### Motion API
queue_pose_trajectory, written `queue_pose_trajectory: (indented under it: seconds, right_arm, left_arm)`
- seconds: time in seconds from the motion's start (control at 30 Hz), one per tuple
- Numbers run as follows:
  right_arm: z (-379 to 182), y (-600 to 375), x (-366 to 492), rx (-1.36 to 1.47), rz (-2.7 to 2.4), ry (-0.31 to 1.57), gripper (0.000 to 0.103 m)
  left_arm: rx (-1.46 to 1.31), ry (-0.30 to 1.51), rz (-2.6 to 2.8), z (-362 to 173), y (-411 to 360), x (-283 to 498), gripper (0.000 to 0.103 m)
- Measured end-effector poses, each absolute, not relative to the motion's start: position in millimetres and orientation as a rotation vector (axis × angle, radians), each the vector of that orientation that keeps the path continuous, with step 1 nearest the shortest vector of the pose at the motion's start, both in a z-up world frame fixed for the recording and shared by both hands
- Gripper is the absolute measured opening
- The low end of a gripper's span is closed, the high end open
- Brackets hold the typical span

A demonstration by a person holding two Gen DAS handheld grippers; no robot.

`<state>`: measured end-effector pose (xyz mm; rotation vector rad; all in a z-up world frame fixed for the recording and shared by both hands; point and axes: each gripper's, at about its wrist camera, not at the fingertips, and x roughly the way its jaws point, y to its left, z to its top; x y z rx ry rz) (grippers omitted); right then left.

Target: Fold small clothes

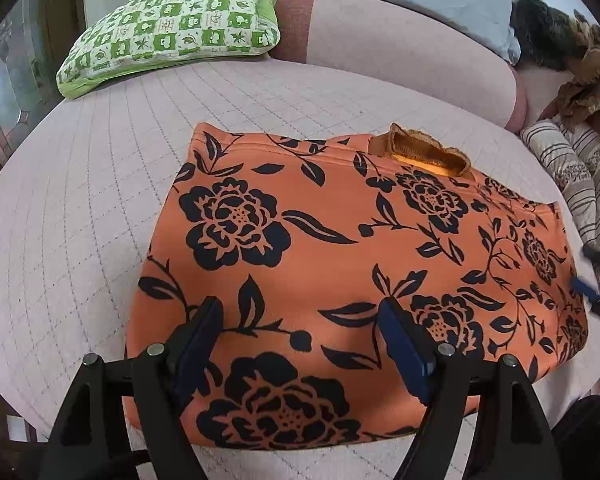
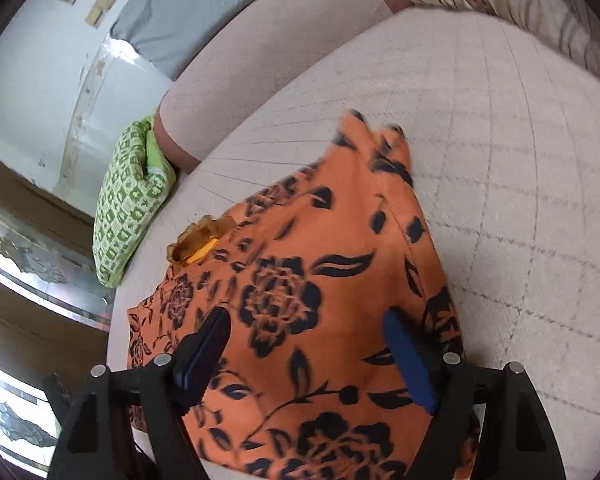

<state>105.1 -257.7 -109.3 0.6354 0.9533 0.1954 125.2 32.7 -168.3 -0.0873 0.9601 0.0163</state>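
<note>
A: Grippers first. How do they stand?

B: The left gripper (image 1: 300,320) has its jaws spread wide above the near part of the orange floral garment (image 1: 340,272), with nothing between its fingers. The right gripper (image 2: 306,336) is spread wide too, hanging over the same garment (image 2: 308,320) and holding nothing.

A: And the garment itself?

B: It lies on the pale quilted bed (image 1: 80,220), mostly flat, its brown collar (image 1: 424,152) at the far edge. In the right wrist view one far corner (image 2: 376,140) is blurred, so I cannot tell how it lies.

A: Anything around it?

B: A green checked pillow (image 1: 172,28) sits well apart at the far left of the bed, and striped bedding (image 1: 576,176) lies at the right edge.
</note>
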Motion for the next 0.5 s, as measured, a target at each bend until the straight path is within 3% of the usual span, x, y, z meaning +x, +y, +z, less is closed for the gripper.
queue_pose_trajectory:
  seconds: [0.2, 0.3, 0.37, 0.5]
  right_arm:
    - [-92, -247, 140, 0.623, 0.295, 0.918, 0.082]
    - [-125, -263, 177, 0.638, 0.229, 0.987, 0.081]
    - [-153, -288, 189, 0.833, 0.204, 0.99, 0.081]
    - [-125, -284, 187, 0.873, 0.246, 0.917, 0.081]
  left_arm:
    - [-0.096, 0.967, 0.015, -174, 35, 132, 0.08]
    - [-0.092, 0.97, 0.015, -177, 35, 134, 0.08]
    - [-0.088, 0.973, 0.014, -177, 36, 133, 0.08]
    - [-0.084, 0.975, 0.01, -180, 36, 135, 0.08]
